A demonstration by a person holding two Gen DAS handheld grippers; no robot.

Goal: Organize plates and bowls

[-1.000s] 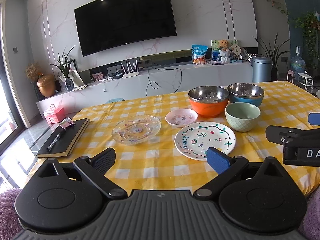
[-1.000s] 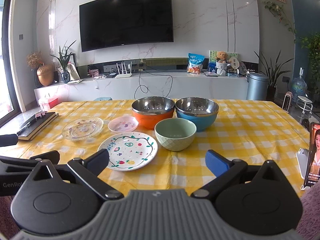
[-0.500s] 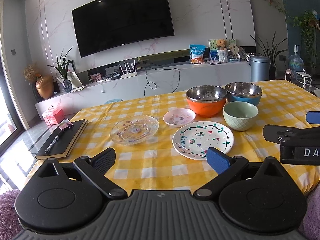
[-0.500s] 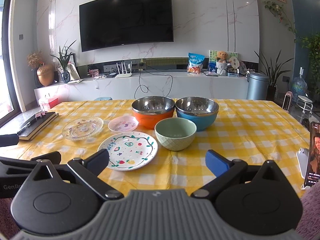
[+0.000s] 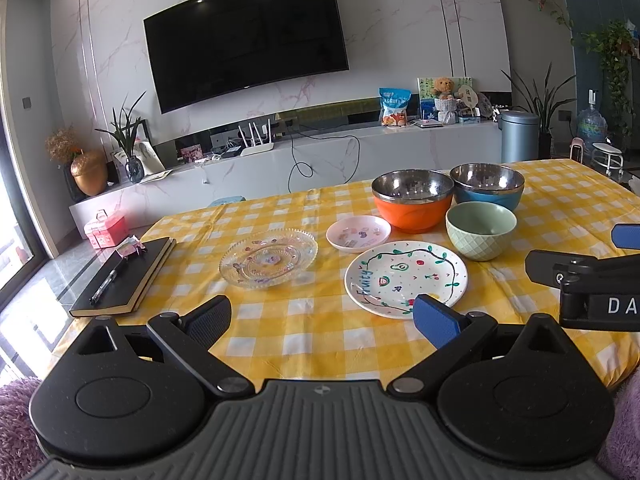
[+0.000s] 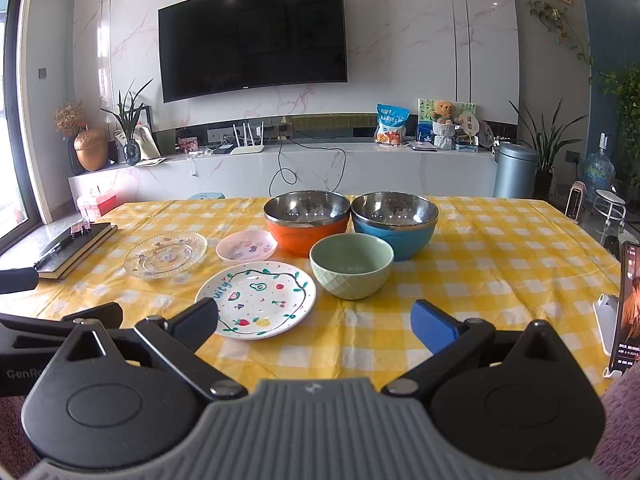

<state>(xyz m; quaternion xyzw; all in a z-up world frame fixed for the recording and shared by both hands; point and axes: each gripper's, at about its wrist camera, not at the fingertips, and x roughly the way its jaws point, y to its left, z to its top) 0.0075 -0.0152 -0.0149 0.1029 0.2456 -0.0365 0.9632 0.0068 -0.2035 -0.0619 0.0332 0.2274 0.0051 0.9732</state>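
Note:
On the yellow checked tablecloth [image 5: 320,332] lie a clear glass plate [image 5: 268,258], a small pink dish [image 5: 358,233] and a white painted plate [image 5: 406,278]. Behind them stand an orange bowl [image 5: 412,206], a blue bowl [image 5: 487,186] and a green bowl [image 5: 480,230]. The right wrist view shows the glass plate [image 6: 166,254], pink dish [image 6: 246,245], painted plate [image 6: 256,299], orange bowl [image 6: 306,218], blue bowl [image 6: 394,224] and green bowl [image 6: 351,264]. My left gripper [image 5: 320,316] is open and empty at the near table edge. My right gripper [image 6: 314,320] is open and empty, beside it.
A black notebook with a pen [image 5: 124,276] lies at the table's left edge. A phone on a stand [image 6: 626,308] is at the right edge. A TV wall and a low cabinet [image 6: 320,168] are behind the table.
The left gripper view has shifted slightly; the dishes sit a little lower and further left in it. The right gripper has barely moved. Nothing on the table moved.

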